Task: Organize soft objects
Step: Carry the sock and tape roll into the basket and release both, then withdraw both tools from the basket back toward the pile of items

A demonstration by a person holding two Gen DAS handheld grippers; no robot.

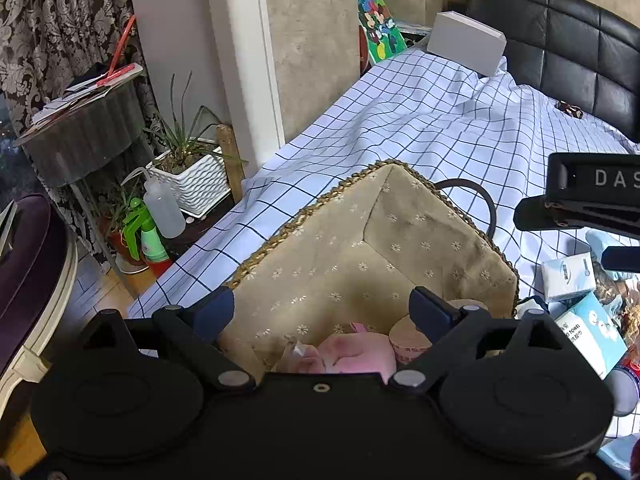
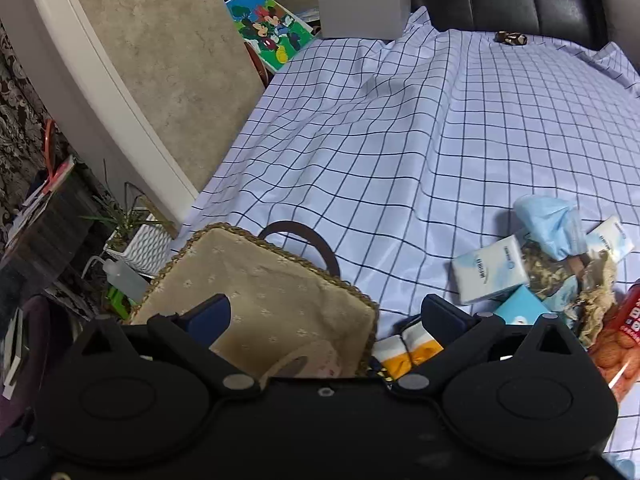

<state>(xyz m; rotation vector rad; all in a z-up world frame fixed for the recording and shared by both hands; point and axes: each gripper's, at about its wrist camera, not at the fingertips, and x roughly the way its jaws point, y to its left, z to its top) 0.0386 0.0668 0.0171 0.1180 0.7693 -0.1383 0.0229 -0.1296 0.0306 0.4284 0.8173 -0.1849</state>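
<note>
Both your grippers, left [image 1: 322, 306] and right [image 2: 326, 314], gape empty; tissue packs [image 2: 490, 274] lie right of the basket [image 2: 264, 280], nearer your right hand

Right gripper [image 1: 592, 200], black body: the white letters "DAS", cut off at the picture edge.
Light blue tissue pack [image 1: 592, 330]: "TOWEL", with some letters before it hidden.
Red packet [image 2: 630, 316]: white characters, too blurred to read.
</note>
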